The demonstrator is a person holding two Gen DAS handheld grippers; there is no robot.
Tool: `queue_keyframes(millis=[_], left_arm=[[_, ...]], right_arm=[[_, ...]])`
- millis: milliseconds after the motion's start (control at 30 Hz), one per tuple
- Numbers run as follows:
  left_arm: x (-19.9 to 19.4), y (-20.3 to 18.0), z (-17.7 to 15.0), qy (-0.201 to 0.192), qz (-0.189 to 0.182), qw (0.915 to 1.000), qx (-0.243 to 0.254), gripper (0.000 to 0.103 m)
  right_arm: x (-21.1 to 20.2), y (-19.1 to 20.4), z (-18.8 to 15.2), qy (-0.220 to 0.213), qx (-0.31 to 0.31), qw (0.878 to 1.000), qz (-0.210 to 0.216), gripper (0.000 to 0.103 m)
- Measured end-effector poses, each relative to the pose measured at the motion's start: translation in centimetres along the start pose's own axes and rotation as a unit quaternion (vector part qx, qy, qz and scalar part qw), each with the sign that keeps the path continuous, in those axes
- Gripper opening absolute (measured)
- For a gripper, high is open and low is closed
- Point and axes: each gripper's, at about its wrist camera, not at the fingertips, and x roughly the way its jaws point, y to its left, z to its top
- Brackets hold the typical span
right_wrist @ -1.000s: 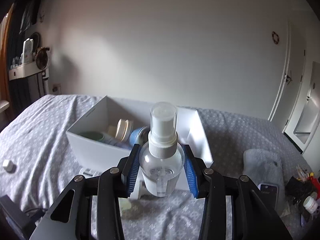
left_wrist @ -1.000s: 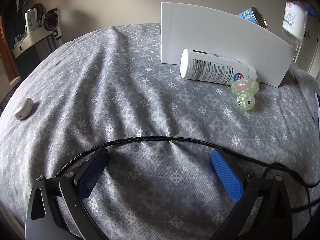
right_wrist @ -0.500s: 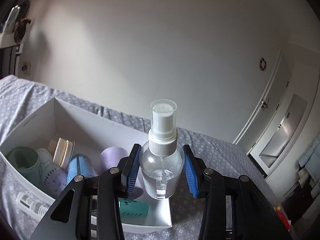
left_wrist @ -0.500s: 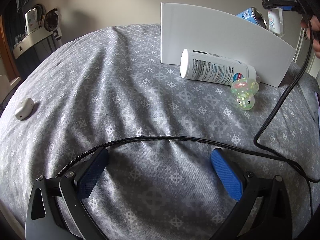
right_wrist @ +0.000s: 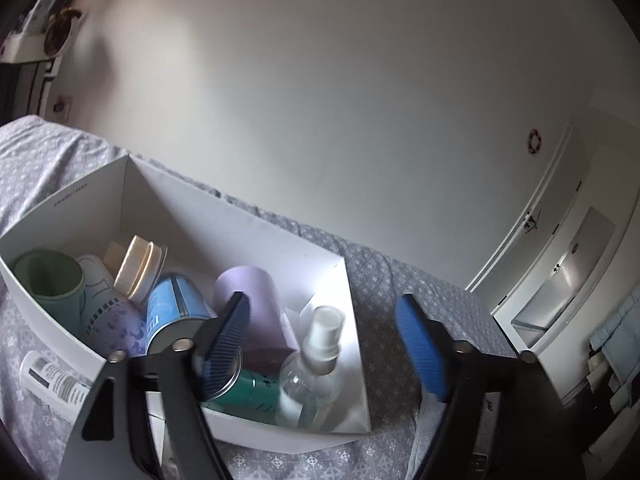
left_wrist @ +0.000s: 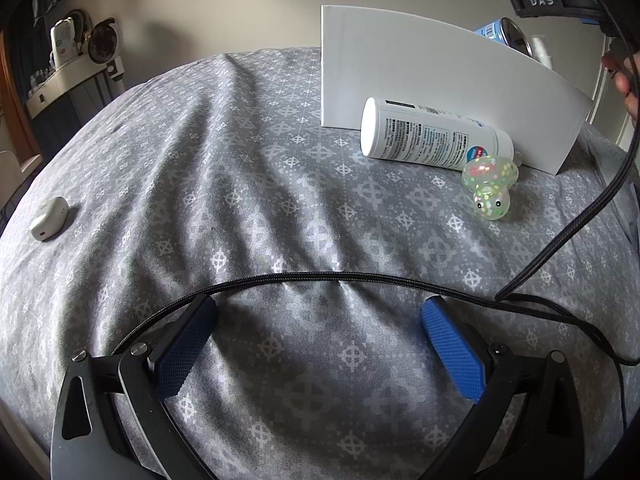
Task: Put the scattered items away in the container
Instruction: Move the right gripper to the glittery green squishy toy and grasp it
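In the right wrist view a clear spray bottle [right_wrist: 316, 364] with a white cap lies tilted in the near right corner of the white box [right_wrist: 240, 220]. My right gripper [right_wrist: 322, 304] hangs above that corner, its jaws opening, and its blue pads touch nothing. The left gripper [left_wrist: 318, 308] stands open low over the grey patterned bedspread with nothing between its fingers. A white labelled bottle [left_wrist: 432, 136] lies on its side against the outside of the white box [left_wrist: 420, 72]. Beside it sits a clear speckled mushroom toy [left_wrist: 490, 186].
The box also holds a green cup [right_wrist: 48, 280], a blue can [right_wrist: 176, 312], a lilac cup [right_wrist: 248, 292] and a teal tube [right_wrist: 248, 394]. A small white case [left_wrist: 48, 218] lies far left on the bed. A black cable [left_wrist: 320, 278] crosses ahead of my left fingertips. White doors stand at right.
My right gripper carried the spray bottle over the box, let go, and the bottle now lies inside. The left gripper has not moved; the right gripper's cable has swung into its view.
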Motion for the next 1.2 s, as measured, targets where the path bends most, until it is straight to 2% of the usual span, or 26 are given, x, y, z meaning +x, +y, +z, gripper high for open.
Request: queue_keyframes(millis=[100,233,333,400,533,633,767,967,1100,1200], left_arm=[[0.0,0.0,0.0,0.0,0.0,1.0,0.0,0.103],[-0.1,0.1,0.0,0.0,-0.002,1.0,-0.002,0.103],[-0.1,0.2,0.0,0.0,-0.002,1.0,-0.002,0.103],[-0.1,0.1,0.0,0.0,-0.002,1.0,-0.002,0.103],[-0.1,0.2,0.0,0.0,-0.001,1.0,-0.001,0.103],[-0.1,0.2,0.0,0.0,-0.001,1.0,-0.001,0.103],[-0.2,0.1,-0.1,0.0,-0.001,1.0,-0.001,0.103],[-0.1,0.0,-0.1,0.0,-0.001,1.0,-0.001,0.103],[-0.1,0.0,-0.1,0.0,-0.001,1.0,-0.001,0.103],[-0.1,0.0,-0.1,0.0,0.0,1.0,0.0,0.103]], right_arm=[[-2.7,-1.2,-0.5,-0.026,0.031,0.999,0.002,0.097],[-5.1,-1.7,-3.0,0.004,0.077,0.995,0.058,0.097],[-5.9,-1.9,-6.8,0.056,0.12,0.984,0.118,0.097],[-5.7,-1.9,-10.0,0.102,0.153,0.971,0.153,0.097],[-4.6,-1.6,-15.2,0.186,0.184,0.948,0.181,0.097],[-4.6,-1.7,-17.2,0.204,0.194,0.939,0.196,0.097],[-4.7,-1.2,-17.2,0.205,0.19,0.937,0.21,0.097],[-5.2,1.7,-14.4,0.176,0.152,0.938,0.255,0.097],[-4.2,4.4,-13.2,0.184,0.129,0.931,0.287,0.097],[-3.0,6.2,-12.6,0.196,0.105,0.931,0.291,0.097]])
